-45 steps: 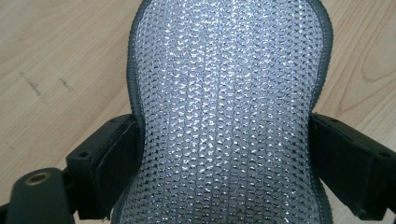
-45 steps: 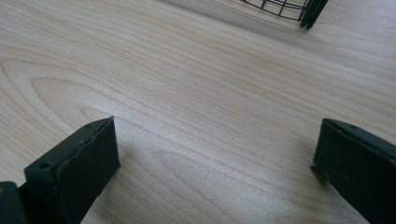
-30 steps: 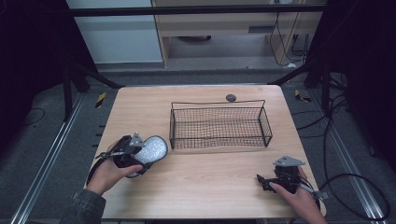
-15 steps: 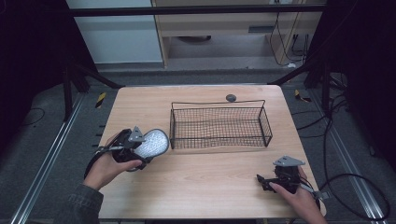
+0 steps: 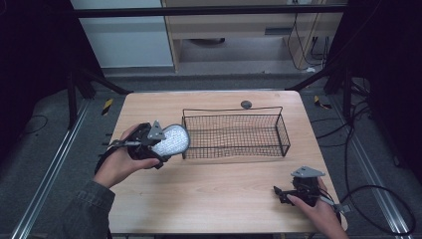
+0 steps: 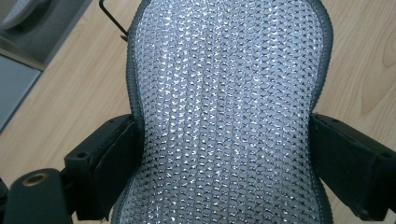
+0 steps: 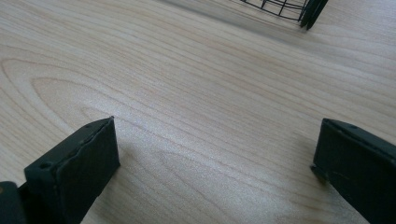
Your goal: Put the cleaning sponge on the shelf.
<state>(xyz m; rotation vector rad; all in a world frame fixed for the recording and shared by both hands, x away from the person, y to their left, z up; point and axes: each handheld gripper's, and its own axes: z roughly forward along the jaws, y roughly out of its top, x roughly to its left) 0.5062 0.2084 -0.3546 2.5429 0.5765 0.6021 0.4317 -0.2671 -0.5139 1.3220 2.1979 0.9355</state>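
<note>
Left tongs (image 5: 166,144) clench a sparkly pad (image 5: 170,139), likely mid-carry; basket (image 5: 282,133) lies just beyond, so lift over its rim; right tongs (image 5: 281,193) released

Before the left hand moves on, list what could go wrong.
1. The left gripper holds the sparkly pad by its narrow waist; the smooth edges might slip.
2. The pad hangs beside the basket wall; it could catch the rim.
3. The right gripper is open and low over the table; it may scrape.
</note>
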